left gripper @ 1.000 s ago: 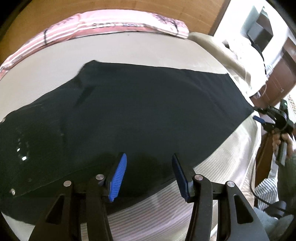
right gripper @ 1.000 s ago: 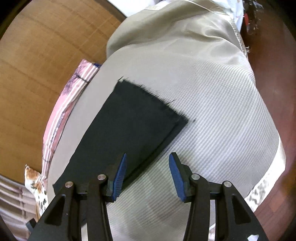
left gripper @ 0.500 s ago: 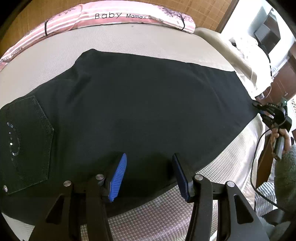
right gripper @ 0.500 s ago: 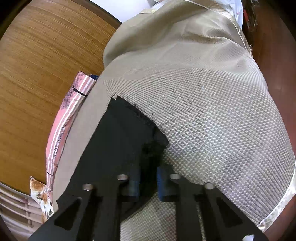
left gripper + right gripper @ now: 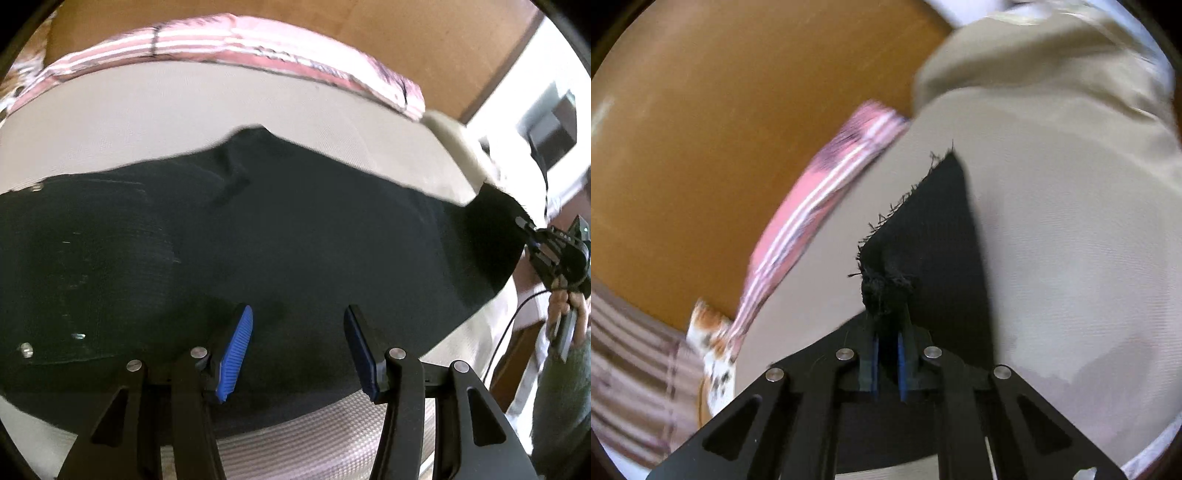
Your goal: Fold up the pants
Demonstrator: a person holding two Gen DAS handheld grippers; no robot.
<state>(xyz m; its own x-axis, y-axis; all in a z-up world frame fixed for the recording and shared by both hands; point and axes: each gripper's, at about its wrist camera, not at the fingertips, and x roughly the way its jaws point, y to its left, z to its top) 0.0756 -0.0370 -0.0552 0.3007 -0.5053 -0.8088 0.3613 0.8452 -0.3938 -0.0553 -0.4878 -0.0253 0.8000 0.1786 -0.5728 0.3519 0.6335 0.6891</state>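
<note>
Black pants [image 5: 280,243] lie folded lengthwise across a beige bed [image 5: 184,110], waist at the left, legs to the right. My left gripper [image 5: 297,347] is open, its blue pads [image 5: 236,347] hovering over the near edge of the pants at mid length. My right gripper [image 5: 886,354] is shut on the frayed hem of the pants [image 5: 923,236] and holds it lifted off the bed. In the left wrist view the right gripper [image 5: 554,254] shows at the far right with the raised leg end [image 5: 495,229].
A pink striped pillow [image 5: 229,44] lies along the bed's far edge against a wooden wall [image 5: 720,129]. A patterned cushion [image 5: 713,343] sits at the pillow's end. A beige bolster [image 5: 1052,55] lies at the bed's right end. Furniture [image 5: 554,122] stands beyond.
My right gripper closed on the pants hem and lifted it off the bed. The left gripper stayed open over the pants, its view tilting.
</note>
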